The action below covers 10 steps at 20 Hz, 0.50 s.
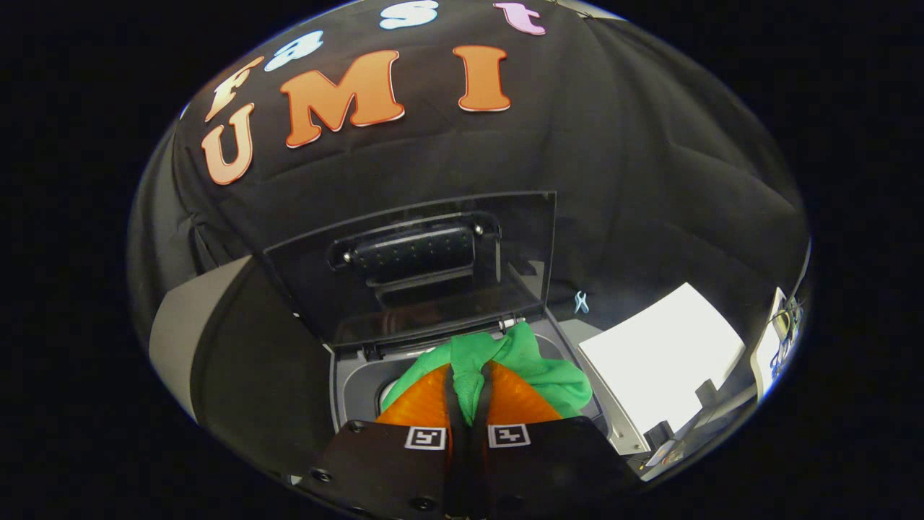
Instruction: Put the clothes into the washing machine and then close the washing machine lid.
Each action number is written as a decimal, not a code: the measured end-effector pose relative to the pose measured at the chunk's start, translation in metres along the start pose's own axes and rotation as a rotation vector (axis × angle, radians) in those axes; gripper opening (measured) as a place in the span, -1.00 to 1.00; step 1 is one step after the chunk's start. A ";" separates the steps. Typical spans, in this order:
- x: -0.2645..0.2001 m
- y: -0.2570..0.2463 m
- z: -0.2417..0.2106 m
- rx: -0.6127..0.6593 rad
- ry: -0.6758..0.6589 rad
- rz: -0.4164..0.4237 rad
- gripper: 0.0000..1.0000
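Our gripper [469, 393] is nearly closed, both fingers pinching a fold of the green cloth [538, 368], which bunches just above the washer [354, 375] opening, below its raised lid [419, 260]. The cloth looks light, soft and floppy; we'd best grip a thick bunch.
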State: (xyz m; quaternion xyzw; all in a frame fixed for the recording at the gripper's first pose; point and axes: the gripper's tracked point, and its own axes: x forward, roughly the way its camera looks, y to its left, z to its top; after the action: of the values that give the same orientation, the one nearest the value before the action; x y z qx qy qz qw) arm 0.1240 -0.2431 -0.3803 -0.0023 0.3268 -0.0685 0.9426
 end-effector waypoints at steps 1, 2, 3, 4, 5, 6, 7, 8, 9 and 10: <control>0.012 -0.002 -0.006 0.004 0.016 0.004 -0.85; 0.018 -0.004 -0.013 0.008 0.031 0.008 -0.84; 0.026 -0.005 -0.019 0.009 0.046 0.014 -0.84; 0.035 -0.007 -0.026 0.006 0.061 0.022 -0.85; 0.042 -0.009 -0.033 0.002 0.078 0.026 -0.85; 0.050 -0.010 -0.039 -0.002 0.091 0.028 -0.85; 0.057 -0.012 -0.045 -0.009 0.104 0.029 -0.85; 0.064 -0.014 -0.050 -0.014 0.115 0.030 -0.84; 0.070 -0.014 -0.056 -0.019 0.125 0.030 -0.84; 0.077 -0.015 -0.062 -0.022 0.135 0.030 -0.84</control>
State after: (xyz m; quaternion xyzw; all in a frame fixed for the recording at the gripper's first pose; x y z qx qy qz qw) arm 0.1437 -0.2660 -0.4755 -0.0031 0.3905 -0.0507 0.9192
